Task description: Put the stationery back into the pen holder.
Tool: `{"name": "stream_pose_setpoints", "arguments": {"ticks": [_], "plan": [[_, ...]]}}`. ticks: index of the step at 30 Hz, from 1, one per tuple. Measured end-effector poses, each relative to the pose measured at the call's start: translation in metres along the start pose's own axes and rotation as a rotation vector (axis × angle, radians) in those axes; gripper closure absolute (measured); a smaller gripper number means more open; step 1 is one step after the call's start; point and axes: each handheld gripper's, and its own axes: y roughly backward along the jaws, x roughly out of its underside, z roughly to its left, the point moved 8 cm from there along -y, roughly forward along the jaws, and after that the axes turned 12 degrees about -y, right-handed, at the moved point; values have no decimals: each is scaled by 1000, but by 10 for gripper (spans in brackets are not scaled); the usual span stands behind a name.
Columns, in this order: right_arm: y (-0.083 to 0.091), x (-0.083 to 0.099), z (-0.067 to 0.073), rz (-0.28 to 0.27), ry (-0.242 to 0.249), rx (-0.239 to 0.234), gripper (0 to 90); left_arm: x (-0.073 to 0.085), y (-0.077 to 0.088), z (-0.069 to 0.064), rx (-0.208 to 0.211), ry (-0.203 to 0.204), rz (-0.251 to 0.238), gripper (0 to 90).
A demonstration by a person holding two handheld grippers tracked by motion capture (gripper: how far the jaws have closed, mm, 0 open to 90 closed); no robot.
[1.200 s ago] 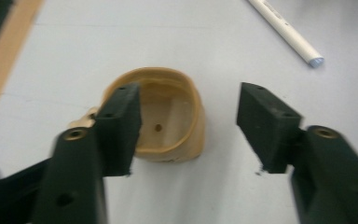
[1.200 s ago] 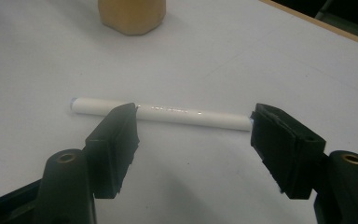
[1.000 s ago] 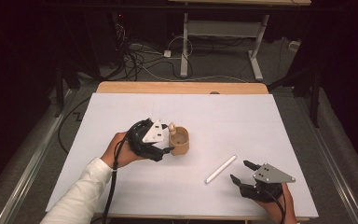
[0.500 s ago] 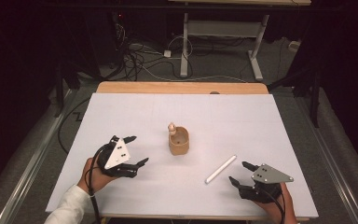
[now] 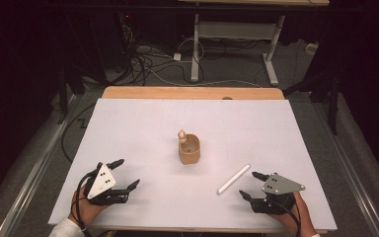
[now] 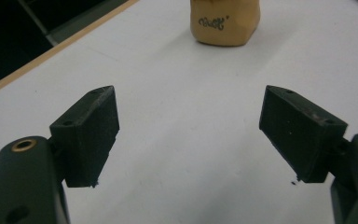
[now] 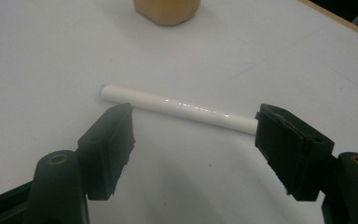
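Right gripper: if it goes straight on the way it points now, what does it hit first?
Most likely the white pen, lying crosswise on the table just ahead of the right gripper, whose jaws stand open with nothing between them. The tan cup sits farther along. Depth is hard to judge.

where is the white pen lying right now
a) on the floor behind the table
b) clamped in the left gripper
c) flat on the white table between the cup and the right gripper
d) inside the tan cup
c: the white pen lies flat on the table, apart from the tan cup and just ahead of the open right gripper; in the right gripper view it lies beyond the jaws, untouched.
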Motion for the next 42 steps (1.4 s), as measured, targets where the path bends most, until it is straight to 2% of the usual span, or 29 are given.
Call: {"name": "stream_pose_setpoints", "arguments": {"ticks": [1,2,3,4,8,12,14,15,17,18,22,24,26,27,28,29,31,32,33,34,36,38,42], "plan": [[0,0,0,0,0,0,280,2,1,-2,-1,3,3,191],[-2,-2,0,25,32,-22,280,7,4,-4,6,11,8,191],[-2,-2,0,25,32,-22,280,7,4,-4,6,11,8,191],[-4,-3,-1,61,59,-47,279,10,6,-6,2,20,10,192],[-6,-8,-5,141,145,-63,272,13,8,-8,-10,13,11,195],[-8,-17,-5,195,226,-89,273,17,8,-10,-6,36,19,192],[-9,-19,-4,208,241,-94,274,18,7,-9,-10,24,24,192],[-12,-21,-6,237,267,-90,283,19,6,-9,-7,27,26,192],[-13,-22,-7,249,277,-85,283,19,5,-9,-5,27,28,192],[-16,-23,-8,263,282,-83,283,20,5,-11,4,40,35,192],[-20,-24,-10,270,280,-81,283,20,4,-11,6,27,32,192],[-22,-24,-10,280,287,-78,283,21,3,-12,15,41,39,192],[-24,-24,-9,295,311,-89,283,22,3,-12,18,40,43,192],[-26,-25,-8,322,337,-87,283,22,3,-12,20,41,43,192],[-26,-25,-8,322,337,-87,283,21,2,-11,16,30,39,192],[-28,-25,-6,335,345,-95,284,22,2,-13,22,38,45,192],[-34,-29,-2,380,404,-123,303,21,2,-13,22,37,45,192],[-34,-29,-2,380,404,-123,303,21,2,-13,22,34,46,192],[-40,-31,1,414,434,-138,320,21,2,-13,22,36,44,192],[-40,-31,1,414,434,-138,320,21,2,-13,22,37,43,192],[-49,-34,8,463,485,-179,364,21,2,-13,25,37,43,192],[-51,-35,11,479,495,-189,373,21,2,-13,24,35,44,192],[-61,-36,19,544,559,-242,427,21,2,-13,27,34,41,192]]}}
